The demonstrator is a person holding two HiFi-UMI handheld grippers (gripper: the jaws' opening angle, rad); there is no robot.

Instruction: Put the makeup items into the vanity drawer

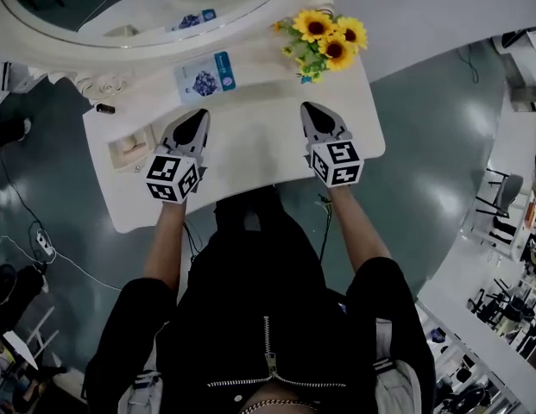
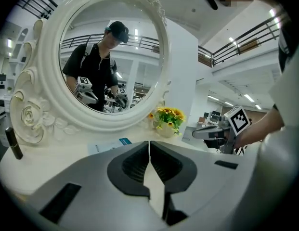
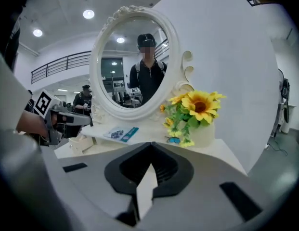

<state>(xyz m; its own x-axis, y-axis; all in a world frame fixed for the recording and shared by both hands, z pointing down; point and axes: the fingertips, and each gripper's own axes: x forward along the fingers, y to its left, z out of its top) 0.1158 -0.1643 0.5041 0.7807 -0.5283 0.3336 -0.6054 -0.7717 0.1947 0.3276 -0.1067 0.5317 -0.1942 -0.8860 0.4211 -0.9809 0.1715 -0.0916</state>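
Note:
My left gripper (image 1: 198, 116) and right gripper (image 1: 309, 108) hover side by side over the white vanity top (image 1: 250, 145). Both are shut with nothing between the jaws. A blue-and-white packet (image 1: 204, 78) lies flat just ahead of the left gripper, under the mirror. A small black tube (image 1: 105, 109) lies at the far left, by the mirror frame. A small open drawer box (image 1: 129, 150) sits on the left end of the top, left of the left gripper. In the left gripper view the shut left gripper (image 2: 149, 143) faces the packet (image 2: 110, 146), with the tube (image 2: 12, 143) at its left. The right gripper (image 3: 150, 146) points towards the packet (image 3: 121, 134).
An oval mirror (image 1: 104, 37) in a carved white frame stands along the back of the vanity. A pot of sunflowers (image 1: 324, 40) stands at the back right, just beyond the right gripper. Cables and gear lie on the grey floor to the left (image 1: 39, 244).

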